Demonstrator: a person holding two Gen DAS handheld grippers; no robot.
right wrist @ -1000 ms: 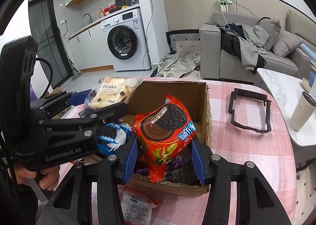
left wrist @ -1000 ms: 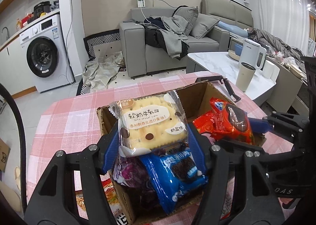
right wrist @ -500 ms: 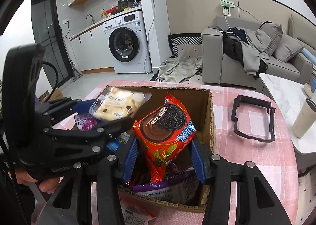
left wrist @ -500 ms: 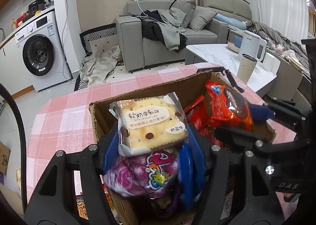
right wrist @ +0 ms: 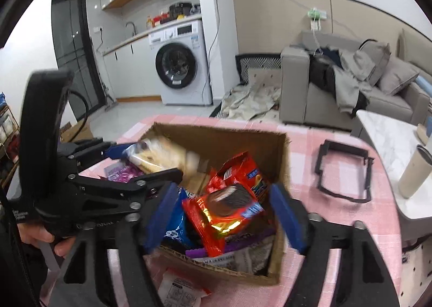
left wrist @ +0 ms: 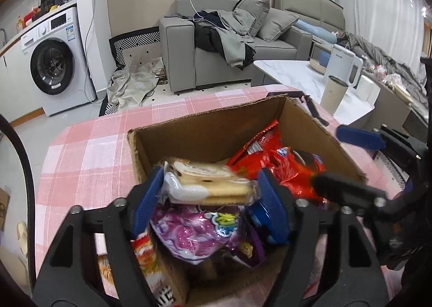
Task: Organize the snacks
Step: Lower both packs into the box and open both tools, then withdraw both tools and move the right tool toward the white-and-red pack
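Two grippers are over your cardboard box [left wrist: 208, 129], which sits on the pink checked tablecloth [left wrist: 89, 150]. Your left gripper [left wrist: 209, 196] has just been opening: the cream biscuit pack [left wrist: 208, 185] lies flat between its blue pads, motion-blurred, and the pads look to stand clear of its ends. Its label is too smeared to read now. Your right gripper [right wrist: 224, 212] has likewise just been opening; its pads stand wide apart, well off the red Oreo-style cookie packet [right wrist: 226, 204], which rests tilted on the other snacks inside the box. The dark sandwich cookie picture shows on that packet, but the blue wording beside it is blurred.

Under the biscuits you have a purple bag [left wrist: 199, 231] with colourful lettering you cannot make out, and a blue cookie packet [right wrist: 175, 226] beside the red one. A white sachet [right wrist: 181, 290] with small print lies on the cloth just in front of the box.

On the left gripper's body in the right view, the lettering is only partly legible. A black frame [right wrist: 343, 172] lies on the cloth to the right of the box.
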